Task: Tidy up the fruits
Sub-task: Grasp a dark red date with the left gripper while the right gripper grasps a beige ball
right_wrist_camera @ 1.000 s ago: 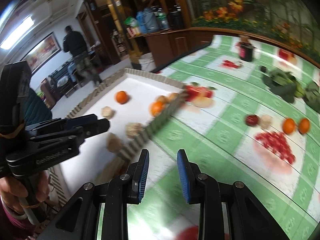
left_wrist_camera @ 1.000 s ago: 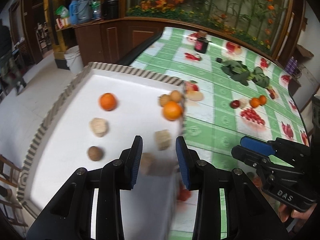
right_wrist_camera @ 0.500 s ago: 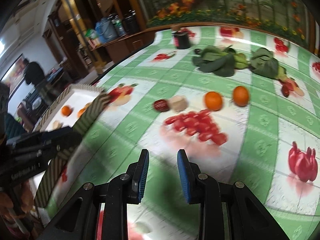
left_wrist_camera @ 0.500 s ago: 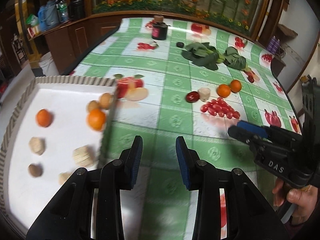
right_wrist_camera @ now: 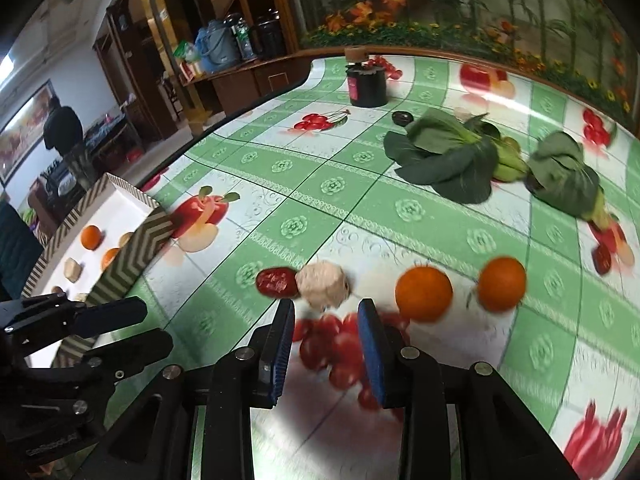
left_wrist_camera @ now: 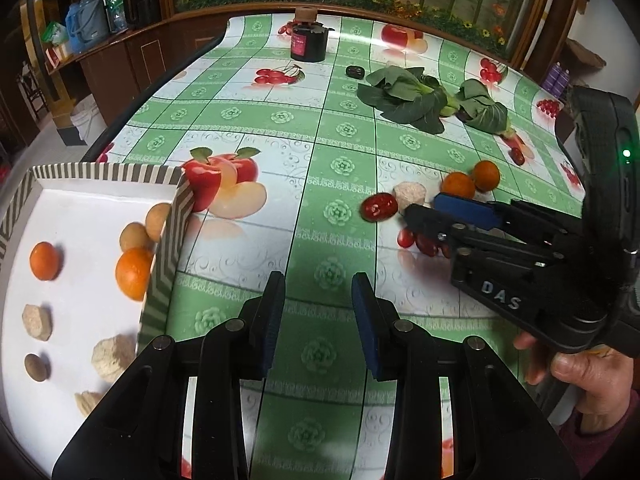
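Observation:
My right gripper (right_wrist_camera: 326, 320) hovers low over the green checked tablecloth, its jaws opening with nothing between them. Just beyond its tips lie a pale lump (right_wrist_camera: 323, 284) and a red date (right_wrist_camera: 276, 280), with two oranges (right_wrist_camera: 424, 292) (right_wrist_camera: 502, 284) to their right. A blurred red cluster lies under the fingers. My left gripper (left_wrist_camera: 318, 292) is open and empty over bare cloth, right of the striped tray (left_wrist_camera: 160, 264). The tray holds oranges (left_wrist_camera: 134, 274), pale lumps and brown fruits. In the left wrist view, the right gripper (left_wrist_camera: 422, 206) reaches toward the date (left_wrist_camera: 378, 207).
Two bunches of leafy greens (left_wrist_camera: 408, 96) lie at the back right. A dark jar (left_wrist_camera: 308, 44) and a small dark object (left_wrist_camera: 355, 72) stand behind them. The table's left edge curves past a white bucket (left_wrist_camera: 90, 118). A person (right_wrist_camera: 62, 128) stands far off.
Both grippers have swung right, away from the tray and across the table. The right gripper has come close to the pale lump and oranges, and its jaws stand slightly wider.

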A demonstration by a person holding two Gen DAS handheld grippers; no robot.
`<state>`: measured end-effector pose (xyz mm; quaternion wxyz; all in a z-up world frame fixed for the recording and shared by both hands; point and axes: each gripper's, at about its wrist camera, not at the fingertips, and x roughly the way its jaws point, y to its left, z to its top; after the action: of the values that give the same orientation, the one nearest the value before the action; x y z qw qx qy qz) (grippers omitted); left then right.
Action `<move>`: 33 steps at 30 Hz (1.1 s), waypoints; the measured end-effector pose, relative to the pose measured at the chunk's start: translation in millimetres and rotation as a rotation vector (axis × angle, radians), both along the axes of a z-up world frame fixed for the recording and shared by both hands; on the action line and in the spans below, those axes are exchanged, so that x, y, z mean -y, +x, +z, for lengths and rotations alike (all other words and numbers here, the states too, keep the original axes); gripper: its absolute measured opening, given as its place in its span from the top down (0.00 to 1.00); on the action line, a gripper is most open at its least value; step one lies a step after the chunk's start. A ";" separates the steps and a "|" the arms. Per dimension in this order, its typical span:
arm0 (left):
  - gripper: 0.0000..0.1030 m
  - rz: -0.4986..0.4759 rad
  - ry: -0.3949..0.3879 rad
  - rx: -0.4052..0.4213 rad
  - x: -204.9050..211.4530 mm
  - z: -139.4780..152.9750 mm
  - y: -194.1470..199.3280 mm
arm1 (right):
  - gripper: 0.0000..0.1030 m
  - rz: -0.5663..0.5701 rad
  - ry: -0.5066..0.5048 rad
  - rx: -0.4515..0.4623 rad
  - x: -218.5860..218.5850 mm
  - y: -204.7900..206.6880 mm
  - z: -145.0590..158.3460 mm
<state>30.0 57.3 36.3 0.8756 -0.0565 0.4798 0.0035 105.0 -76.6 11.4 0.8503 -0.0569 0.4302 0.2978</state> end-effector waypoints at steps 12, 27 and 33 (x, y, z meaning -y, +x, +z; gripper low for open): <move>0.67 -0.032 -0.011 -0.010 17.5 -6.2 30.0 | 0.73 0.036 0.036 -0.010 6.6 12.2 -2.1; 0.67 -0.035 -0.037 0.017 34.1 -21.1 75.5 | 0.73 -0.001 0.059 0.020 48.1 -5.3 19.5; 0.79 -0.052 -0.034 0.023 31.0 -21.0 66.7 | 0.73 0.007 0.062 0.021 47.0 -10.9 22.8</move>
<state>96.7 26.3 15.3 0.8797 -0.0591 0.4710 -0.0281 94.1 -123.6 34.1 0.8551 -0.0352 0.4117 0.3133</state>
